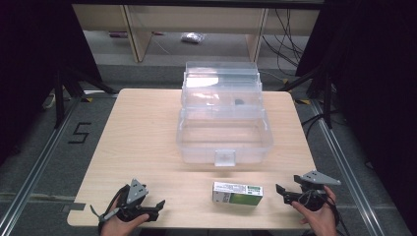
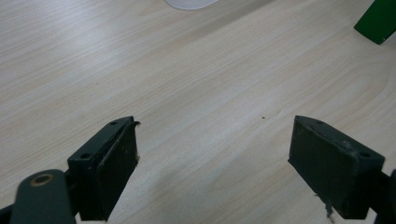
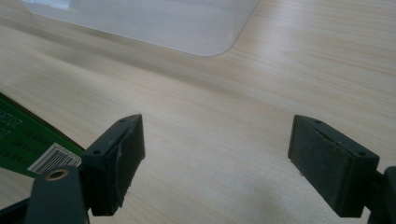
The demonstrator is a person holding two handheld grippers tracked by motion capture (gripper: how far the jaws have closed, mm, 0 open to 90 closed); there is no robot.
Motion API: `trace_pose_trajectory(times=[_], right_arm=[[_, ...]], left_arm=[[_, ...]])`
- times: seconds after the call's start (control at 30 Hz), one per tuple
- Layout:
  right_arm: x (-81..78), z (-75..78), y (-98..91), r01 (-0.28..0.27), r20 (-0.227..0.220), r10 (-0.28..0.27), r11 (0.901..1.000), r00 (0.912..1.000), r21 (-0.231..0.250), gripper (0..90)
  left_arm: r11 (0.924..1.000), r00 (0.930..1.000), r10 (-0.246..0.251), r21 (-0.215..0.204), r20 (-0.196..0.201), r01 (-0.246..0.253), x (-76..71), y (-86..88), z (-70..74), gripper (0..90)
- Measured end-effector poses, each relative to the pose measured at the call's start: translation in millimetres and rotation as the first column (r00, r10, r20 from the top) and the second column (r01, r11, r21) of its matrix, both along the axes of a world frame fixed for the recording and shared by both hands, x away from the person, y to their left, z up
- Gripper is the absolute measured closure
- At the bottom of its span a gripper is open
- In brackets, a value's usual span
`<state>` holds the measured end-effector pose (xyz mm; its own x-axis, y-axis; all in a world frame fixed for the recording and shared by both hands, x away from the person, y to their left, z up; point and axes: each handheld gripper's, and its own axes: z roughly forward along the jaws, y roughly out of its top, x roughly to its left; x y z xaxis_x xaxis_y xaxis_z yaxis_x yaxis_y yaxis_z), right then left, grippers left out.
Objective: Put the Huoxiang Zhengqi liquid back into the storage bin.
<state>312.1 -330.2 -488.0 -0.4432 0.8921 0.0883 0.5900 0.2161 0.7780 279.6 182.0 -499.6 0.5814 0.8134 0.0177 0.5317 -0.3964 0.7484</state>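
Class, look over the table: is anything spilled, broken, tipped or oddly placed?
Nothing stands out. The clear storage box sits square on the table with its lid open, the green and white carton lies flat in front of it, and both grippers rest open near the front edge.

In front of you, a green-and-white carton (image 1: 237, 193) lies flat on its long side near the table's near edge — between your two hands, touching neither. Just beyond it sits a clear plastic storage box (image 1: 224, 135) with its lid (image 1: 221, 81) swung open and standing up behind — the box looks empty, latch tab facing you.
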Motion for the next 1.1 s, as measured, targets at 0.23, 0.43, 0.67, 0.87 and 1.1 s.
trace_pose_trajectory(times=[0.23, 0.43, 0.67, 0.87, 1.1], right_arm=[[-0.5, 16.4, 5.2, -0.015, -0.024, 0.015, 0.9999, 0.9996, -0.009, 20.3], [2.4, 31.8, 8.1, -0.092, -0.001, 0.092, 0.9937, 0.9957, -0.064, 20.9], [1.9, 54.9, 16.4, -0.158, -0.041, 0.154, 0.9831, 0.9872, -0.094, 21.2], [-1.1, 75.2, 29.6, -0.251, -0.044, 0.247, 0.9602, 0.9680, -0.123, 21.3], [-9.5, 84.7, 42.9, -0.315, -0.045, 0.311, 0.9422, 0.9492, -0.116, 21.2]], left_arm=[[0.9999, 1.0000, -0.008, -0.015, 0.000, 0.008, -1.3, -1.7, -0.9, 14.9], [0.9998, 0.9999, -0.014, 0.013, -0.002, 0.014, -4.0, -1.4, -0.3, 14.9], [0.9980, 0.9995, -0.031, 0.054, -0.009, 0.032, -5.9, 1.9, 1.6, 14.9], [0.9999, 1.0000, 0.000, 0.016, -0.004, 0.000, -6.0, 0.5, -1.1, 14.9], [0.9999, 1.0000, -0.002, 0.011, -0.002, 0.002, -6.3, 0.5, -0.9, 14.9]])
